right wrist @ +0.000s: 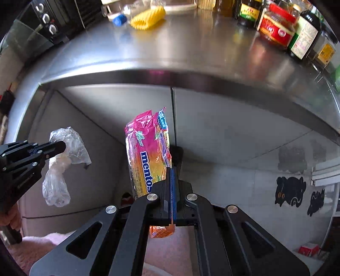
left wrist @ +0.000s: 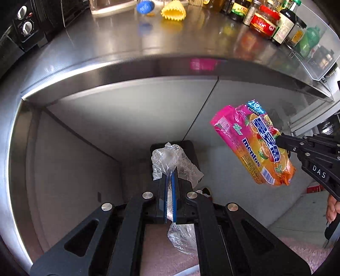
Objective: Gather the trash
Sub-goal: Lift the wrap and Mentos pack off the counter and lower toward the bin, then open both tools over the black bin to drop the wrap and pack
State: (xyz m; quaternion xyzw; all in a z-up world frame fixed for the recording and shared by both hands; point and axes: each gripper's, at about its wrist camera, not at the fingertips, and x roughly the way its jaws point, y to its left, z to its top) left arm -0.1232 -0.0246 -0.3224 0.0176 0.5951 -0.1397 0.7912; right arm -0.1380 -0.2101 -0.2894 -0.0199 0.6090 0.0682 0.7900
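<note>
Steel counter (left wrist: pixel 127 48) above grey cabinet doors (left wrist: pixel 131 110); sauce bottles (left wrist: pixel 285 26) along back.

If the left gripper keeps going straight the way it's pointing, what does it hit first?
Probably the black bin below: the left gripper, shut on the clear plastic wrap, points straight at it. Depth is unclear, but nothing shows in between.

The counter (left wrist: pixel 148 42) edge is the landmark. Below it, in front of the cabinet doors (left wrist: pixel 131 110), the air is open on all sides of both grippers. The left gripper (left wrist: pixel 169 176), jaws clamped on a plastic bag (left wrist: pixel 170 158), and the right gripper (right wrist: pixel 171 169), clamped on a mentos wrapper (right wrist: pixel 146 152), hang side by side, apart. Above the edge, bottles (left wrist: pixel 284 27) crowd the right end, an oven (left wrist: pixel 27 25) the left, a yellow thing (left wrist: pixel 173 12) the back; the middle is bare.
</note>
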